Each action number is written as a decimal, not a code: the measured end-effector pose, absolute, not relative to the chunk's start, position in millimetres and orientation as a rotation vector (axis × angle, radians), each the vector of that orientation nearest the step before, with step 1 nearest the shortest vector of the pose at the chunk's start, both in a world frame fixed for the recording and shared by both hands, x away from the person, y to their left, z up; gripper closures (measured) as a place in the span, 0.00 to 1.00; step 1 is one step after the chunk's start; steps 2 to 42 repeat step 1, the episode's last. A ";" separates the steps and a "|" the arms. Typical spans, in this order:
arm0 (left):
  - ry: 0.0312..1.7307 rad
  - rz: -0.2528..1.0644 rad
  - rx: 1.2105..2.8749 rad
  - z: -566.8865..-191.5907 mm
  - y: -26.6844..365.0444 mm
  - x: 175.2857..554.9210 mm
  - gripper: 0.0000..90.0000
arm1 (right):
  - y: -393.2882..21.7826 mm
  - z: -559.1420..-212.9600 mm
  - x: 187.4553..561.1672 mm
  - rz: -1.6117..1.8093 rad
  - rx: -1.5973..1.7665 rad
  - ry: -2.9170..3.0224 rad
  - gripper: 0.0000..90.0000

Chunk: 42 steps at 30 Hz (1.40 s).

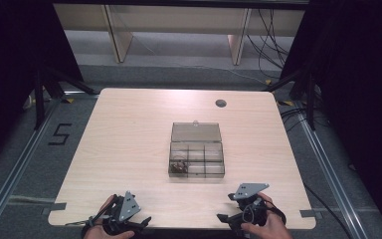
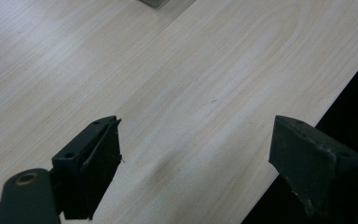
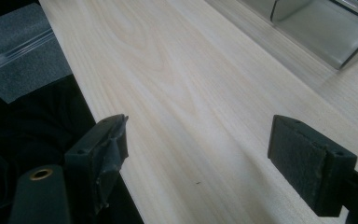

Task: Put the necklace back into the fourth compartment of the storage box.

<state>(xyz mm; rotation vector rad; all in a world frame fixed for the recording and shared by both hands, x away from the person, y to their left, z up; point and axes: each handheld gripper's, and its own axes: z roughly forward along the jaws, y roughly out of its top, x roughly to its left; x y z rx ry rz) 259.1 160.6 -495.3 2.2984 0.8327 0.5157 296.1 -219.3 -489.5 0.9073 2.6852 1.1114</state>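
Note:
A clear plastic compartment box lies in the middle of the wooden table, its lid folded open toward the far side. Small dark parts fill its near-left compartment. My left gripper rests at the table's near-left edge, held in a hand, and is open with nothing between its jaws. My right gripper sits at the near-right edge, also open and empty. A corner of the box shows at the top right of the right gripper view.
A round cable hole sits near the table's far right. The table's near edge lies right under both grippers. Grey floor with rails flanks the table, and a "5" mark is on the left floor.

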 end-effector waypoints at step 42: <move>0.828 0.514 2.297 -494.8 160.5 258.5 0.18 | -220.6 -488.4 296.8 1.095 0.892 2.703 0.23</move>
